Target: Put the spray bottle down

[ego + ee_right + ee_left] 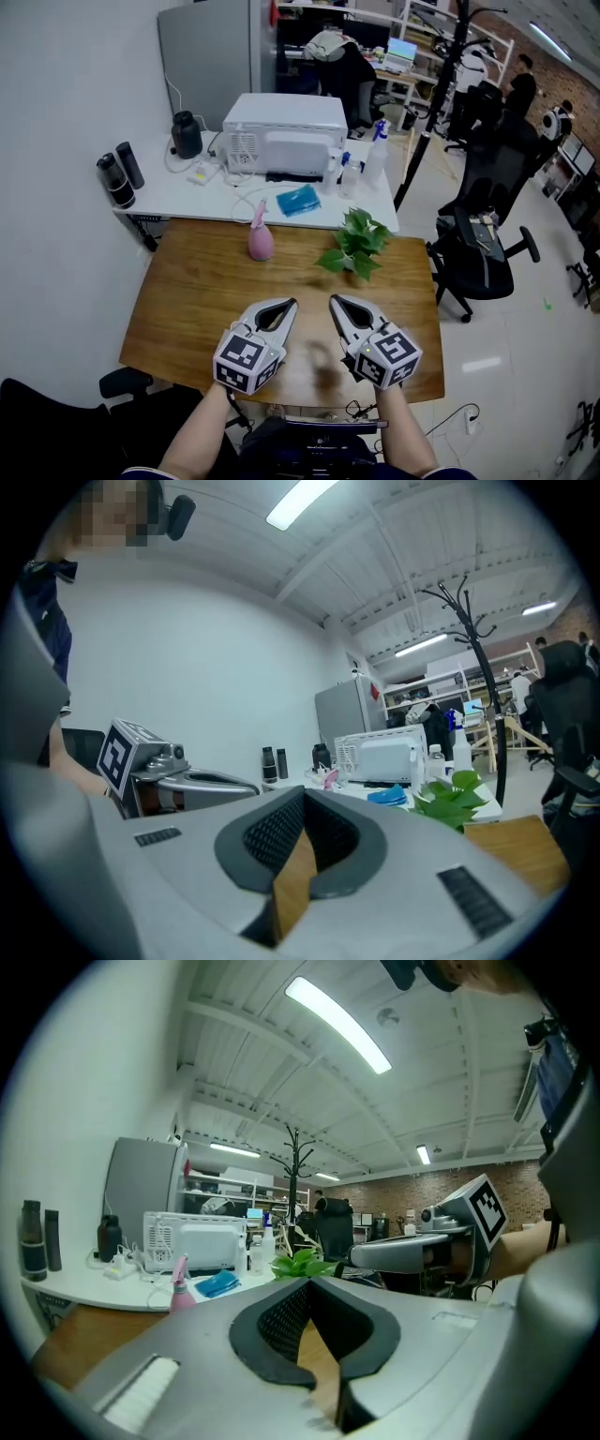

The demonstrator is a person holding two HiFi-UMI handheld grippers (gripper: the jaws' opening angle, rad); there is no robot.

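Far across the desk [187, 291] the spray bottle [261, 234] stands upright; our left tongs [286, 307] and right tongs [337, 304], pressed together, empty (well short of it), could topple it if swept forward

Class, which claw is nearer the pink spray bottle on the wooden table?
Left. The left claw is on the person's side of the bottle, slightly to its right. The right claw is further right, on the person's side of the plant.
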